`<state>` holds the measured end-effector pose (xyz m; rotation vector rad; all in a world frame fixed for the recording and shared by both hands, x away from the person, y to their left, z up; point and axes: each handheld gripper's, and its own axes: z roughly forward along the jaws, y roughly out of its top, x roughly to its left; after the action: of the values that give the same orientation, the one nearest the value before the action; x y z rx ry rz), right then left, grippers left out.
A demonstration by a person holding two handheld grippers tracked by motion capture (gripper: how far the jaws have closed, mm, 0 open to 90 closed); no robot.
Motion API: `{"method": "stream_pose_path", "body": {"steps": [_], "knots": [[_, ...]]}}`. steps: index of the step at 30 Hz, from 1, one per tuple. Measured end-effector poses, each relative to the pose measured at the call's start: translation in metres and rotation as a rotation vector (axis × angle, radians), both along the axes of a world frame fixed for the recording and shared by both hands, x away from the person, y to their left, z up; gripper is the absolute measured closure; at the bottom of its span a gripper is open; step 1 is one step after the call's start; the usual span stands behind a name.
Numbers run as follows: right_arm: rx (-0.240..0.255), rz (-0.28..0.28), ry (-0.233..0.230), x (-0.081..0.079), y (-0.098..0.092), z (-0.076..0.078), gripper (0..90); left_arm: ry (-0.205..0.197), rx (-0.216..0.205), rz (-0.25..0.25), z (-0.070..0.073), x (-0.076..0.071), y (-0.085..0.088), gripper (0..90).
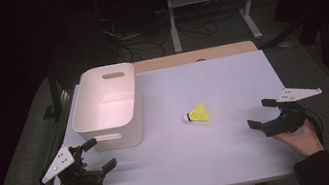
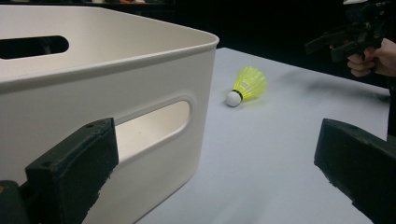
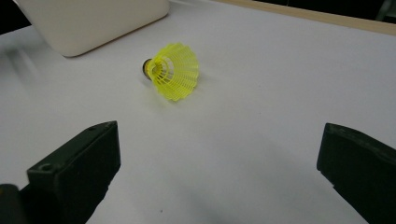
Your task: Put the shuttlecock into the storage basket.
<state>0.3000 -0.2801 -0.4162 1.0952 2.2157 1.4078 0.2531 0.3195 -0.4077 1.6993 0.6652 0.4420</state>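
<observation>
A yellow shuttlecock (image 1: 197, 114) with a white cork lies on its side on the white table (image 1: 211, 79), right of centre. A white plastic bin (image 1: 106, 107) with handle slots stands at the left, nothing showing inside it. My left gripper (image 1: 94, 156) hovers open at the table's front left, just in front of the bin; its view shows the bin's wall (image 2: 93, 93) close by and the shuttlecock (image 2: 247, 86) farther off. My right gripper (image 1: 262, 113) is open at the right, its jaws pointing toward the shuttlecock (image 3: 173, 71), with bare table between them.
A wooden strip (image 1: 197, 55) runs along the table's far edge. Beyond it are a dark floor, cables and a white frame leg (image 1: 174, 25). In the left gripper view the other hand and its gripper (image 2: 355, 39) show at the upper right.
</observation>
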Motion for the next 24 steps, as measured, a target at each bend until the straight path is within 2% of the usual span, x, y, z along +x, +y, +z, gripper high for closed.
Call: {"method": "stream_pose_path", "body": {"steps": [11,24], "knots": [[-0.001,0.0,0.002,-0.0021,0.0,0.0025,0.0,0.003,-0.006,0.012,0.0001,-0.0003,0.0006,0.0],[-0.026,0.013,0.01,-0.0029,0.0041,0.0048,0.0,0.006,-0.014,0.003,0.0,-0.0011,0.0003,0.0]]}}
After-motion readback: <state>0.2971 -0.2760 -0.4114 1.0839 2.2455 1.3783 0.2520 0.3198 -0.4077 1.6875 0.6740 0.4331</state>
